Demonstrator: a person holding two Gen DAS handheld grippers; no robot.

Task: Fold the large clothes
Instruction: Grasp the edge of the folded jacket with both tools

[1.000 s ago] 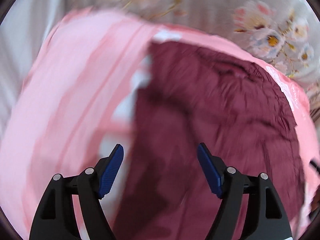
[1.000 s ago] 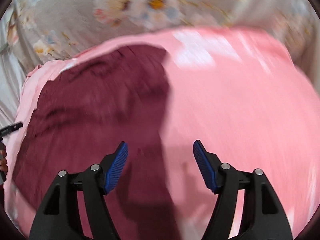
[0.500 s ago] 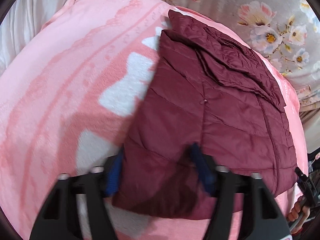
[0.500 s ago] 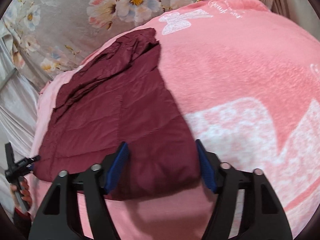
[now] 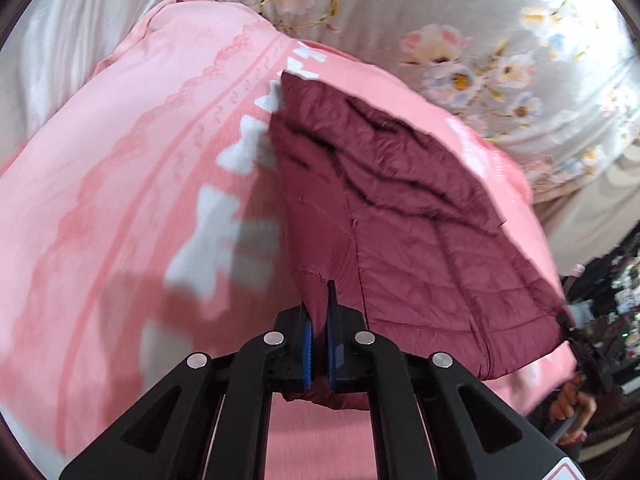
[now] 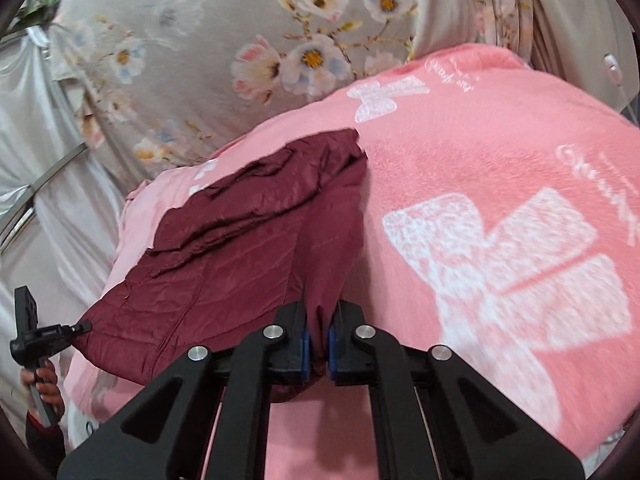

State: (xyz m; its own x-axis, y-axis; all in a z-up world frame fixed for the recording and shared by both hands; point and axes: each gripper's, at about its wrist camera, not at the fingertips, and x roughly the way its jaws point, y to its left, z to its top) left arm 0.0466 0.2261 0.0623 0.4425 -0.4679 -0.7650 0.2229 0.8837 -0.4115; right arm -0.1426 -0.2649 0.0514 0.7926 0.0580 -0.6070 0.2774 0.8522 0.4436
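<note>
Already the jacket (image 5: 420, 216) is clenched at its near hem, low in frame, by both grippers (image 5: 319, 344) (image 6: 319, 344) — sleeves look folded in, with the lengthwise fold judged still to be made.

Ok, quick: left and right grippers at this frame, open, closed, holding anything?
Left gripper: closed, pinching the near hem of the maroon puffer jacket.
Right gripper: closed, pinching the jacket's near hem at its other corner.

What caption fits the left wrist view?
Left gripper pinching the near edge of a maroon jacket on a pink blanket.
</note>
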